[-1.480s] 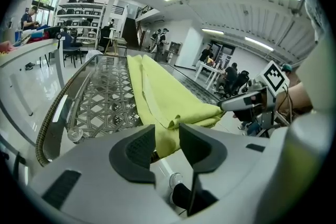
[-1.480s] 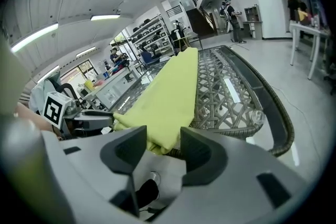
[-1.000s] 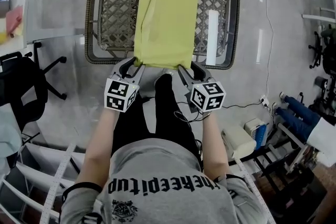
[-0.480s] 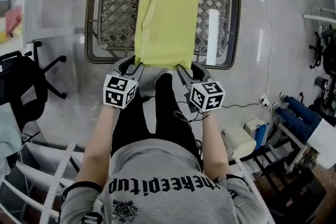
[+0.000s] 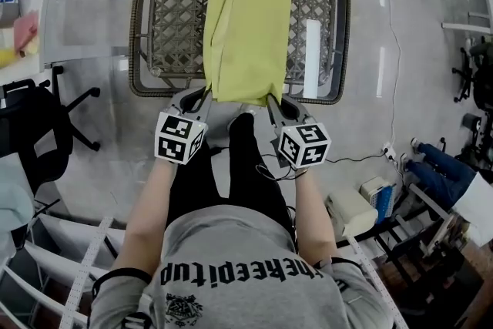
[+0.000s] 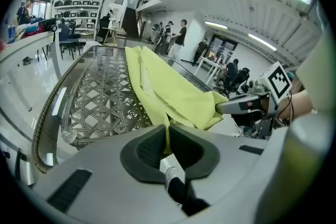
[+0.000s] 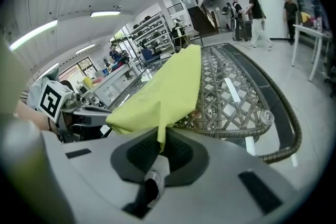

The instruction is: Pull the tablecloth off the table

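A yellow-green tablecloth (image 5: 248,11) lies folded lengthwise down the middle of a glass-topped wicker table (image 5: 166,27). Its near edge hangs over the table's front rim. My left gripper (image 5: 202,97) is at the cloth's near left corner, and my right gripper (image 5: 274,102) is at the near right corner. In the left gripper view the jaws are closing, and the tablecloth (image 6: 164,86) is pinched in my left gripper (image 6: 168,132). The right gripper view shows the same: closing jaws, with a fold of tablecloth (image 7: 165,89) pressed in my right gripper (image 7: 160,139).
A white strip (image 5: 311,56) lies on the table right of the cloth. An office chair (image 5: 42,127) stands at the left. A cable (image 5: 394,35) runs over the floor at the right, near boxes (image 5: 360,203). People stand in the background (image 7: 252,5).
Both grippers have moved a little forward onto the cloth's near corners. Their jaws have gone from wide open to pinched on the cloth's edge, which is slightly bunched inward.
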A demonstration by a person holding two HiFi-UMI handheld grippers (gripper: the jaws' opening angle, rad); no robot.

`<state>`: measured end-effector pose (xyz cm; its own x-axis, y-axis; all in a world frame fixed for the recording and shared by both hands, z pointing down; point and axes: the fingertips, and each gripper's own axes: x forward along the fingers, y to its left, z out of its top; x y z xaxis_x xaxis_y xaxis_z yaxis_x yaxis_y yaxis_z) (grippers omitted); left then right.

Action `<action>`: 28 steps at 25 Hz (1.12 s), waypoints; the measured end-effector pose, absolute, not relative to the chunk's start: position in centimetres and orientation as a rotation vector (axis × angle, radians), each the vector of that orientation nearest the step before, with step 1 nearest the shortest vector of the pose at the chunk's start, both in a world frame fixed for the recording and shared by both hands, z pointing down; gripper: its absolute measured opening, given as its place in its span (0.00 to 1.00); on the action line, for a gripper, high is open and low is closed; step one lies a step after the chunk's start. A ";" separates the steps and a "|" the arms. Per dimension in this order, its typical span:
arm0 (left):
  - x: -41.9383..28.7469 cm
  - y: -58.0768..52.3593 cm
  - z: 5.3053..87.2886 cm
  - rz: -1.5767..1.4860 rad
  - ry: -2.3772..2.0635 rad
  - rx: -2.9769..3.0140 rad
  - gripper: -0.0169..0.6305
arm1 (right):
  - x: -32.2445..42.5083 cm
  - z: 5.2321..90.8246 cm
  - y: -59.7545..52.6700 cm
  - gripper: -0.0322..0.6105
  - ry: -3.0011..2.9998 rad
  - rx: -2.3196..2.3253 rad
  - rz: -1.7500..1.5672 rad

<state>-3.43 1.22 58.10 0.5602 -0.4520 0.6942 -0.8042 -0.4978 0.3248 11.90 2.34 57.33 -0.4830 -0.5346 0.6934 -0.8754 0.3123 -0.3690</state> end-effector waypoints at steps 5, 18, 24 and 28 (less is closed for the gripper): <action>-4.0 1.3 55.0 0.647 -1.001 2.223 0.08 | 12.2 54.6 2.6 0.08 -2.183 1.283 0.979; -5.7 0.9 46.2 0.532 -0.996 2.429 0.07 | 10.2 46.5 3.4 0.08 -2.286 1.382 0.840; -7.0 1.0 43.4 0.476 -0.976 2.486 0.07 | 8.8 44.2 4.1 0.08 -2.307 1.447 0.813; -7.9 1.0 41.9 0.438 -0.960 2.521 0.08 | 8.0 42.7 4.5 0.08 -2.315 1.501 0.792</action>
<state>-7.87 1.04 41.92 0.7140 -0.5580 0.4229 -0.6852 -0.6810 0.2585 7.97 4.46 42.67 -0.4264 -0.7541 0.4994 -0.9020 0.3136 -0.2967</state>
